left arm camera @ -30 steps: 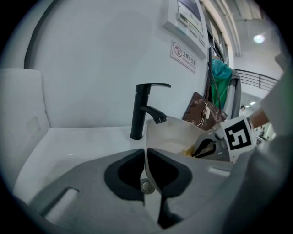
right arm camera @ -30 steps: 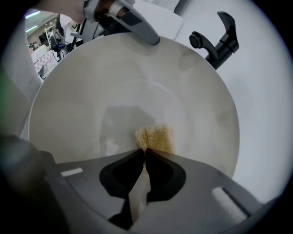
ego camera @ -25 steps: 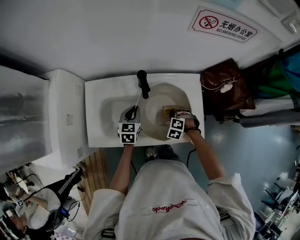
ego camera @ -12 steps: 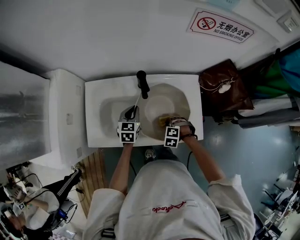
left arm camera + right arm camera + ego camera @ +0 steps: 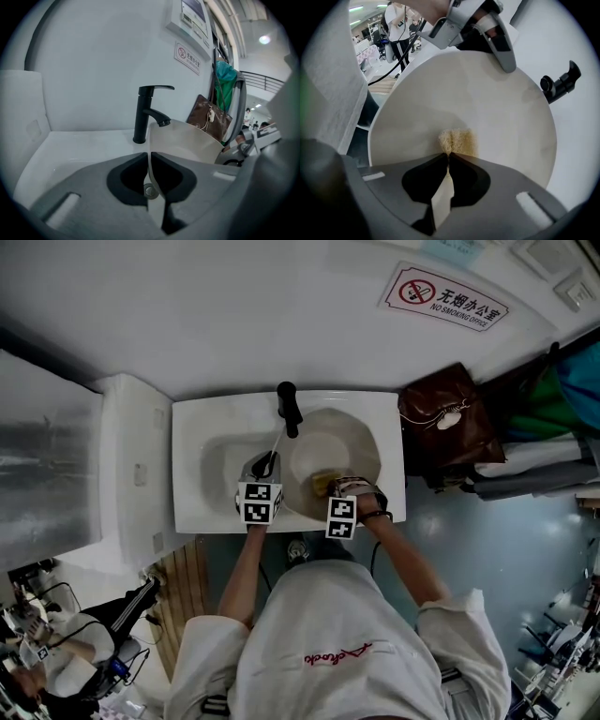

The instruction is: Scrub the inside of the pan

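Cream pan (image 5: 328, 451) leans in the white sink (image 5: 192, 493), its thin rim pinched by the left hand-held gripper (image 5: 149, 157). The right hand-held gripper (image 5: 449, 157) is clamped on a yellow sponge (image 5: 458, 140) against the inside. Push hard and I reckon the rim slips, or the pan knocks the black tap (image 5: 288, 409). Cramped washroom, brown bag (image 5: 450, 423) alongside

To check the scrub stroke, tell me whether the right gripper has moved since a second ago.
Yes. In the head view the right gripper, with its sponge, has slid away from the faucet toward the sink's front edge.
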`<state>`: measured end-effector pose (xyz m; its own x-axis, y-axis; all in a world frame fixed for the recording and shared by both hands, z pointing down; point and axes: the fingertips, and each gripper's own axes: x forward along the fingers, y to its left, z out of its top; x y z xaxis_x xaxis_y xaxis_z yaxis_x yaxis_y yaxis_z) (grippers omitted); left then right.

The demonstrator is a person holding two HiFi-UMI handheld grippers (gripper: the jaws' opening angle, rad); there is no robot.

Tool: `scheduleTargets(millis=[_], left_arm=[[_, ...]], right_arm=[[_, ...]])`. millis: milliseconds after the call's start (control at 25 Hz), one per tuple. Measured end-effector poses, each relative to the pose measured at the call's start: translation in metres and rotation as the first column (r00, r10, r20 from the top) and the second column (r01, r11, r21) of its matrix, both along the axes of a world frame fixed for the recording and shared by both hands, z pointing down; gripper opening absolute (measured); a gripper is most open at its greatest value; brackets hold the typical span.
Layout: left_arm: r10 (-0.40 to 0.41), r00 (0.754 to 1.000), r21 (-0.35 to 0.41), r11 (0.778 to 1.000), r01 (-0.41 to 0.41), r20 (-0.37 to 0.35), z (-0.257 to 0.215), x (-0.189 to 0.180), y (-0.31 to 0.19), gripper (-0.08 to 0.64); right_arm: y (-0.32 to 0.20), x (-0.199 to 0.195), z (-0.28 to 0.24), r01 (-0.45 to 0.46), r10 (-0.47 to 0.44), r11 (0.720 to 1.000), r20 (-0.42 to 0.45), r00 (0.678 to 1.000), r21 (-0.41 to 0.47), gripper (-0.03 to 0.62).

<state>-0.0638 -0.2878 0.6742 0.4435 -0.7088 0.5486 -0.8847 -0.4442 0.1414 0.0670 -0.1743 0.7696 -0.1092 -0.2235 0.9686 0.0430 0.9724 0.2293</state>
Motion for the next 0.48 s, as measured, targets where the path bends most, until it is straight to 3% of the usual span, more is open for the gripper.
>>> scheduleTargets(millis=[480], left_arm=[[0.008,1.0,-0.006,1.0,-0.008,-0.003,0.001,0.001,0.002,0.023]], right_arm=[[-0.08,-0.041,-0.047,-0.051,0.037,0.986,0.089,0.995,0.159,0.023]])
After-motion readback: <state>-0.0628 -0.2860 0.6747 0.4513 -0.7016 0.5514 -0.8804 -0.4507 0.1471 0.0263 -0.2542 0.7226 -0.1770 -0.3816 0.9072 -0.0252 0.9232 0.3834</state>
